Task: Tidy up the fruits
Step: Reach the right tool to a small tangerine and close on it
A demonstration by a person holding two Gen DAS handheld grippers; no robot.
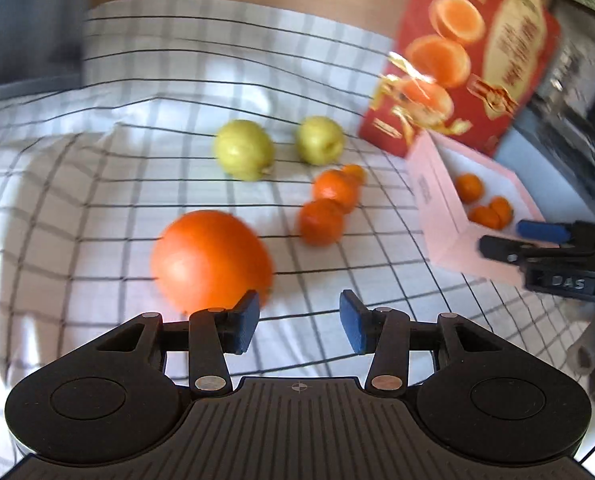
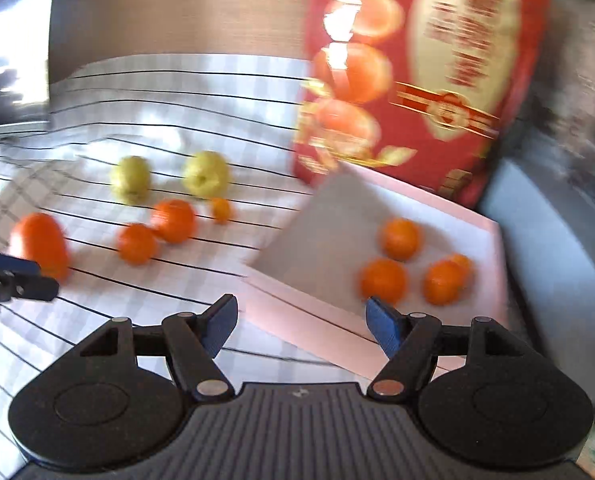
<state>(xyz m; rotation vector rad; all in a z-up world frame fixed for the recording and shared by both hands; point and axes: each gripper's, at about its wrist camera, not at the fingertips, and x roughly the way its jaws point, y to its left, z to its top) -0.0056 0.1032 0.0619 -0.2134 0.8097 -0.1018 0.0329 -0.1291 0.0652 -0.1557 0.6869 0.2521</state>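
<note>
The large orange (image 1: 211, 260) lay on the checked cloth (image 1: 97, 208) just ahead and to the left of the left hand-held gripper (image 1: 299, 328), whose jaws stood spread and empty; being round, it offered no long axis. That gripper looked the nearer one. The right hand-held gripper (image 2: 301, 328), also spread and holding nothing, hung over the near wall of the pink box (image 2: 297, 320). Counted on the cloth: one large orange, two yellow-green fruits (image 1: 243, 150), three small mandarins (image 1: 321, 222). The box held four mandarins (image 2: 383, 282), the fourth half hidden. A red carton (image 1: 457, 60) stood behind.
</note>
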